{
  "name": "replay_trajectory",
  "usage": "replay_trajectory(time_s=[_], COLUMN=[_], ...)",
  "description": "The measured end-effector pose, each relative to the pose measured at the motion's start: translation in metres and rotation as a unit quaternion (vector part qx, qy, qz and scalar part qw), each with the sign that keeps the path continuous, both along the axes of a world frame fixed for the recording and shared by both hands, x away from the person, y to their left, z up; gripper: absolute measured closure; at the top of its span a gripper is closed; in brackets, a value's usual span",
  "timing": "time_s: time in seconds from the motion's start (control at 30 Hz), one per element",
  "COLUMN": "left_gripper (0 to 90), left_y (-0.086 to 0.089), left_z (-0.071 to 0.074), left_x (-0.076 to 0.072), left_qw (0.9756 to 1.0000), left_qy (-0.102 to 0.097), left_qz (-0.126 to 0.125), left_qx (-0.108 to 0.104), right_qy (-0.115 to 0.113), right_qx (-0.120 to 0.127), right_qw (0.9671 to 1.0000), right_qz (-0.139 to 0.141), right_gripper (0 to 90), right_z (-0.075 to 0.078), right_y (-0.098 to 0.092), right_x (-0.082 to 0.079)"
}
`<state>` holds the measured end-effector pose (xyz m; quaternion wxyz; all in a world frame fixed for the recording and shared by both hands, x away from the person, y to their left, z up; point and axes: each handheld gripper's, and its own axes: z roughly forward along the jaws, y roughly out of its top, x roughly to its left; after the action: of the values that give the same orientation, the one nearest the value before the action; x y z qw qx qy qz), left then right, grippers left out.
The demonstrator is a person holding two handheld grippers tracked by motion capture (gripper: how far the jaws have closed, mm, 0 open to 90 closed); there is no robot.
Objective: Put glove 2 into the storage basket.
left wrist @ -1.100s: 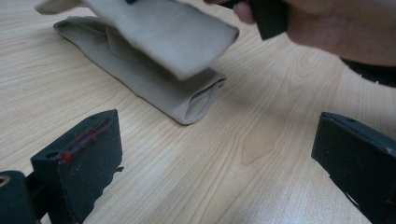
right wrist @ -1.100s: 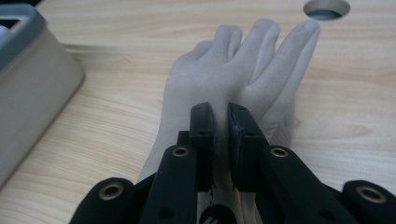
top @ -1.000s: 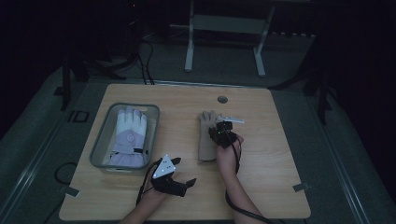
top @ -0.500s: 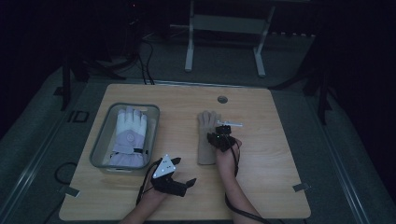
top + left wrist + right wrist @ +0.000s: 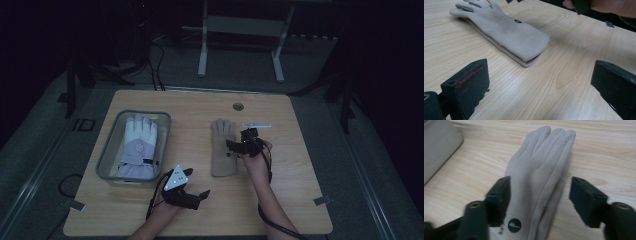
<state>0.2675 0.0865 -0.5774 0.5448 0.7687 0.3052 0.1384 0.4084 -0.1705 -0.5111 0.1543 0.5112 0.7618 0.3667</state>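
Beige glove (image 5: 222, 148) lying flat on counter (image 5: 300, 200), right of grey bin (image 5: 107, 155) — fingers pointing toward far edge. Right hand-held gripper (image 5: 539, 197) hovering over glove's palm, jaws just been opening, now standing apart with glove between them, pads not pressing. Left hand-held gripper (image 5: 197, 195) resting near bin's front corner — jaws wide apart, holding nothing. White glove (image 5: 137, 147) lying inside bin.

grey bin (image 5: 107, 155) at about 9 o'clock on the desk (image 5: 300, 200), white glove (image 5: 139, 145) lying inside it; little round grommet (image 5: 238, 106) up at 12
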Motion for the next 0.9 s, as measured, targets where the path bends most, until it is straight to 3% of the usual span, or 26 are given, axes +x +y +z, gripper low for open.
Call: replay_trajectory(time_s=[0.03, 0.13, 0.23, 0.37, 0.5, 0.7, 0.8, 0.9], left_gripper=[2.1, 2.1, 2.1, 2.1, 2.1, 2.1, 2.1, 2.1], left_y=[0.0, -0.001, -0.001, -0.002, -0.006, -0.012, -0.014, -0.018], left_z=[0.0, 0.0, 0.0, 0.0, 0.001, 0.002, 0.004, 0.01], left_x=[0.0, 0.0, 0.0, 0.002, 0.0, 0.003, 0.005, 0.011], left_qw=[1.0, 1.0, 1.0, 1.0, 0.9995, 0.9986, 0.9984, 0.9974], left_qy=[-0.001, -0.003, 0.0, 0.005, -0.009, -0.006, -0.005, 0.002], left_qz=[0.0, 0.0, 0.001, 0.003, 0.004, 0.002, 0.0, -0.002], left_qx=[0.001, 0.003, 0.003, 0.008, 0.03, 0.053, 0.057, 0.072], right_qy=[0.003, 0.015, 0.012, 0.004, -0.026, -0.024, -0.018, -0.019], right_qx=[-0.004, 0.002, 0.0, -0.01, -0.038, -0.002, -0.004, 0.011], right_qw=[0.9997, 0.998, 0.9957, 0.9943, 0.9889, 0.9902, 0.9914, 0.9906], right_qz=[0.024, 0.061, 0.092, 0.106, 0.141, 0.137, 0.13, 0.135], right_gripper=[20.0, 14.6, 14.5, 15.0, 19.2, 16.4, 13.7, 13.3], right_z=[0.001, 0.0, -0.002, -0.003, 0.0, 0.005, 0.007, 0.01], right_y=[-0.004, -0.007, -0.009, -0.014, -0.024, -0.041, -0.044, -0.046], right_x=[0.0, -0.002, -0.004, -0.005, -0.006, -0.007, -0.006, -0.004])
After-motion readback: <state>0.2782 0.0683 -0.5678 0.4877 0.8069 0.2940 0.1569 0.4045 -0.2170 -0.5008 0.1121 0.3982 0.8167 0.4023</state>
